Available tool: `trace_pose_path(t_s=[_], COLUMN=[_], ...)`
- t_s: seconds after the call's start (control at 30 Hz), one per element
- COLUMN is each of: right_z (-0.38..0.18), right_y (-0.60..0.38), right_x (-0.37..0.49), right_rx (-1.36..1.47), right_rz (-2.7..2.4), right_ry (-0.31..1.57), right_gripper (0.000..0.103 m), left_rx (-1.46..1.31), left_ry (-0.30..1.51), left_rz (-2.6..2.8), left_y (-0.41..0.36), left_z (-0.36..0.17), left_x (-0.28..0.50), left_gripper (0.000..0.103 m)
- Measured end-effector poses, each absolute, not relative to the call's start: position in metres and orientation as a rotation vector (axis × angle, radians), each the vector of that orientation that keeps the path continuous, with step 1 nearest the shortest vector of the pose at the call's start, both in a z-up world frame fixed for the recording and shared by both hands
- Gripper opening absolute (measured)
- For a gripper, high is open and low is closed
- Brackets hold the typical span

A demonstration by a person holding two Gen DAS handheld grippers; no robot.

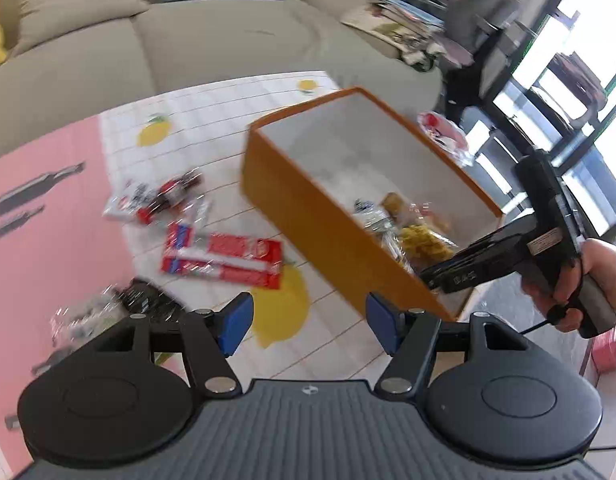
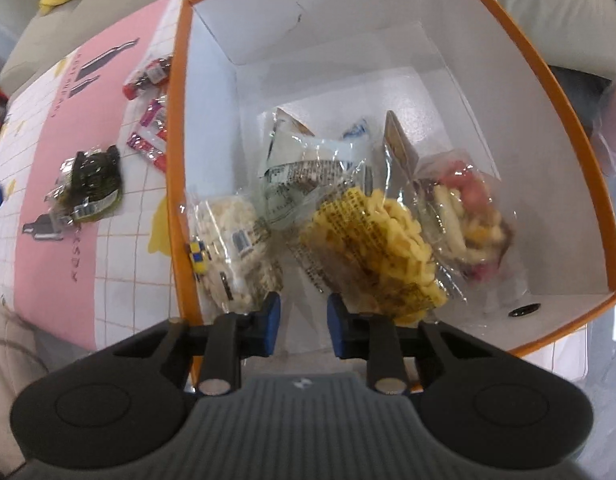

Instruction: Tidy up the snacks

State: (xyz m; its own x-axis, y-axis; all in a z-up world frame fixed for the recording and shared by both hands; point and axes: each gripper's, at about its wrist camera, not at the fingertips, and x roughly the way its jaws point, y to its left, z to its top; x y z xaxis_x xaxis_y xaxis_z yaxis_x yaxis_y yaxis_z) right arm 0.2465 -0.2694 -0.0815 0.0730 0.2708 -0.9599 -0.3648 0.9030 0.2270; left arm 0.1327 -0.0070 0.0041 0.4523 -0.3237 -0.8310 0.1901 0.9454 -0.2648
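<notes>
We read the task as roughly half done. Orange box (image 2: 175, 184) sits directly ahead of and below the right gripper (image 2: 303, 330); its jaws stand narrowly apart w/ nothing between them, tips just over the near wall, inside the box. Already in the box, ahead of the tips: white puffed-snack pack (image 2: 235, 248) to the left, yellow waffle-crisp pack (image 2: 384, 248) just right of centre, clear-wrapped pack w/ printed label (image 2: 308, 176) further ahead, pink/yellow pack (image 2: 468, 220) far right. So four packs in, as far as we can count. Left gripper (image 1: 310, 322) hovers above the tablecloth (image 1: 211, 120), jaws wide, empty. Box lies ahead-right of it. Still out on the cloth: red flat packs (image 1: 227, 260) ahead-left of its tips, dark red-and-white pack (image 1: 163, 198) further ahead-left, dark seaweed-type pack (image 1: 119, 304) just left of the left finger. Left view is motion-blurred, so exact pack count there is uncertain. A pink-red bag (image 1: 444, 132) beyond the box may also be a snack; cannot tell. Remaining, in our judgement: at least three packs to move over.
</notes>
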Motion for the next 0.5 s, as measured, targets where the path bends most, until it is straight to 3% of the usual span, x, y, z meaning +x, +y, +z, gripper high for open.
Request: trace_pose_path(t_s=[0.17, 0.33, 0.5], right_z=[-0.06, -0.029, -0.039], right_y=[-0.265, -0.267, -0.26], right_x=[0.247, 0.248, 0.245], right_rx=[-0.07, -0.058, -0.067], right_rz=[0.46, 0.464, 0.448], right_ry=[1.368, 1.313, 1.336], right_gripper=[0.027, 0.039, 0.039], left_rx=[-0.176, -0.204, -0.195], left_ry=[1.072, 1.078, 1.073], left_rz=[-0.255, -0.243, -0.237], left_y=[0.018, 0.027, 0.028], left_z=[-0.006, -0.012, -0.017], left_x=[0.122, 0.116, 0.11], left_gripper=[0.076, 0.076, 0.076])
